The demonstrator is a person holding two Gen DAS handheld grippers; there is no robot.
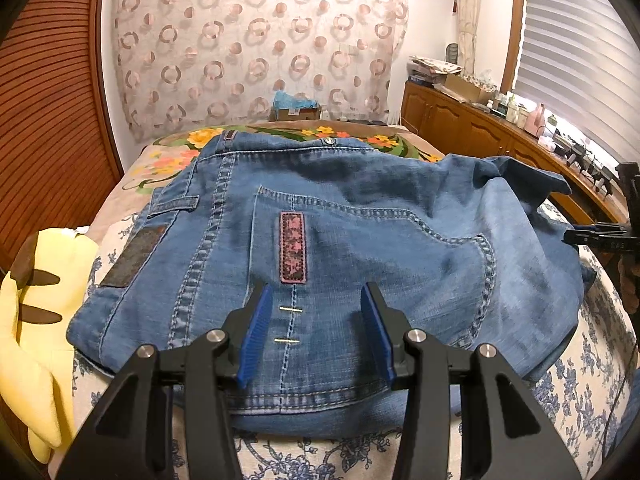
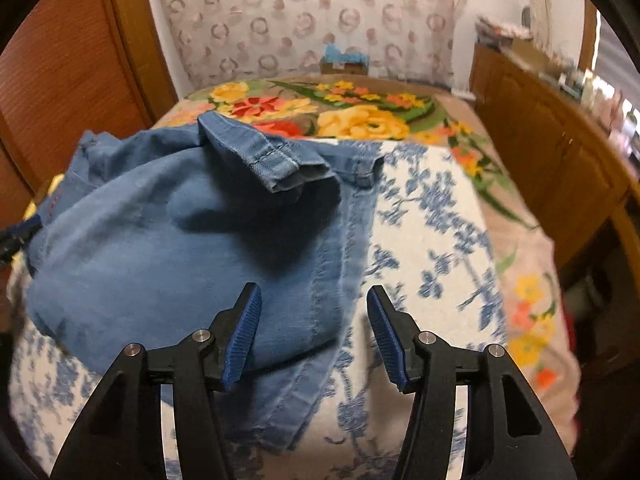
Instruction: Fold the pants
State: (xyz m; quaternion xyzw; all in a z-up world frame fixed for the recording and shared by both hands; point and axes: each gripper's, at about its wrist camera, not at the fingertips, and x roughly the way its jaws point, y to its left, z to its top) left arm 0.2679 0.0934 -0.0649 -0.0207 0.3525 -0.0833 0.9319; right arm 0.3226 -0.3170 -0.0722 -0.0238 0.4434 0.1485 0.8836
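Both grippers (image 1: 316, 300) (image 2: 314, 304) angled over jeans (image 1: 320, 248)

Bedspread: you have a white cover with blue flower print (image 1: 592, 364) spread over the near part of the bed.
Blanket: behind it you see a brown blanket with yellow, red and orange flowers (image 2: 360, 120).
Plush toy: a yellow soft toy with dark brown tips (image 1: 36, 300) lies at your left edge.
Curtain: a sheer curtain with pink rings (image 1: 256, 40) hangs at the far wall.
Cabinet: a wooden cabinet (image 1: 460, 124), cluttered on top, runs along your right.
Box: a cardboard box topped with something blue (image 1: 296, 106) sits beyond the bed.
Blind: a striped window blind (image 1: 576, 52) is at upper right.
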